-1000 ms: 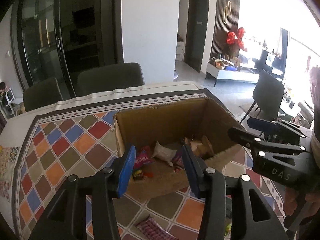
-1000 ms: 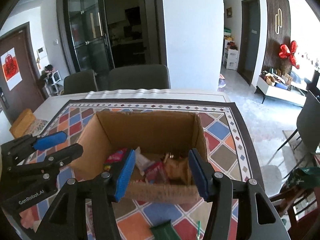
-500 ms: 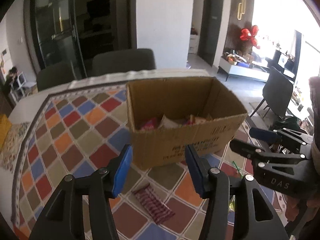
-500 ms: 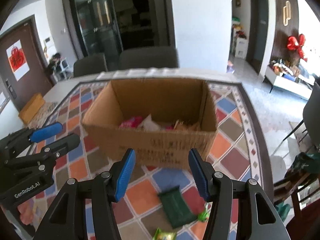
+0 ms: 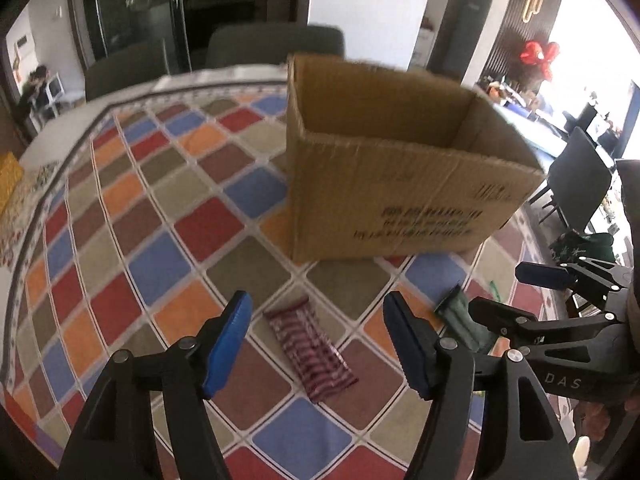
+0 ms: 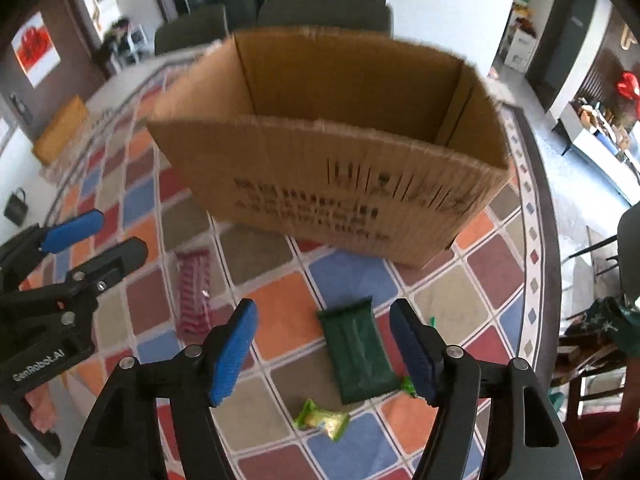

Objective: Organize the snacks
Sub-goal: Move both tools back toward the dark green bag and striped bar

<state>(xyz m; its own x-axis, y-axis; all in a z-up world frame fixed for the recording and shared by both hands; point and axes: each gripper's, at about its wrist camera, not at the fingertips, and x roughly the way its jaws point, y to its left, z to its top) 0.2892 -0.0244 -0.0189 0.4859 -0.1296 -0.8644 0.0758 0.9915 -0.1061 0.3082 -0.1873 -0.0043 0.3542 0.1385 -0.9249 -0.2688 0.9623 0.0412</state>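
Note:
An open cardboard box stands on the checkered tablecloth; its contents are hidden from this low angle. A maroon striped snack packet lies flat in front of it, framed by my left gripper, whose jaws are opening with nothing pressed between them. A dark green packet lies under my right gripper, jaws also opening, pads clear of it. A small lime-green candy lies nearer the table edge.
Dark chairs stand behind the table's far side, and another chair on the right. A yellow box sits at the table's left end. The curved table edge runs close on the right.
Both grippers dropped from over the box's opening to low in front of it. Their jaws widened. The packets on the cloth came into view between the fingers.

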